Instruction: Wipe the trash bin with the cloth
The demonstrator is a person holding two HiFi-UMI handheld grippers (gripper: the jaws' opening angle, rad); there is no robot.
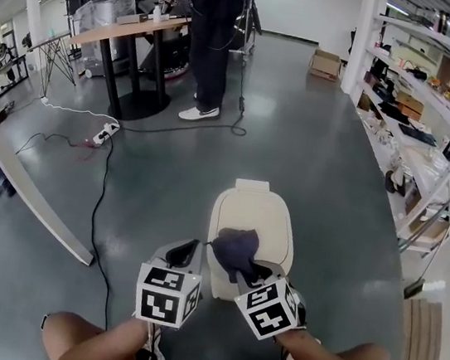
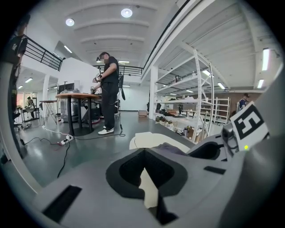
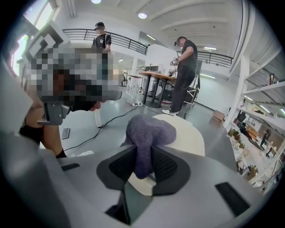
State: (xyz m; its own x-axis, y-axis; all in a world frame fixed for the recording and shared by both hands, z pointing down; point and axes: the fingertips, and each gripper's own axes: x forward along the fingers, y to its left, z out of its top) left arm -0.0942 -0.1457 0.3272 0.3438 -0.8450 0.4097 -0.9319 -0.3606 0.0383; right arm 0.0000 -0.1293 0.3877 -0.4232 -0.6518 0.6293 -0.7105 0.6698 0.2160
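A cream trash bin (image 1: 266, 215) with a closed lid stands on the grey floor just ahead of me. My right gripper (image 1: 245, 269) is shut on a purple cloth (image 1: 234, 246), which rests bunched on the near part of the lid. In the right gripper view the cloth (image 3: 149, 131) bulges out past the jaws of that gripper (image 3: 143, 149) over the bin (image 3: 191, 133). My left gripper (image 1: 190, 248) hovers at the bin's near left edge, beside the cloth. Its jaw tips (image 2: 144, 151) meet with nothing between them; the bin (image 2: 147, 140) shows beyond.
A person (image 1: 208, 38) stands at a wooden table (image 1: 134, 31) at the back. A power strip (image 1: 104, 133) and cables lie on the floor to the left. A white beam (image 1: 37, 201) slants at left. Shelving (image 1: 421, 104) lines the right side.
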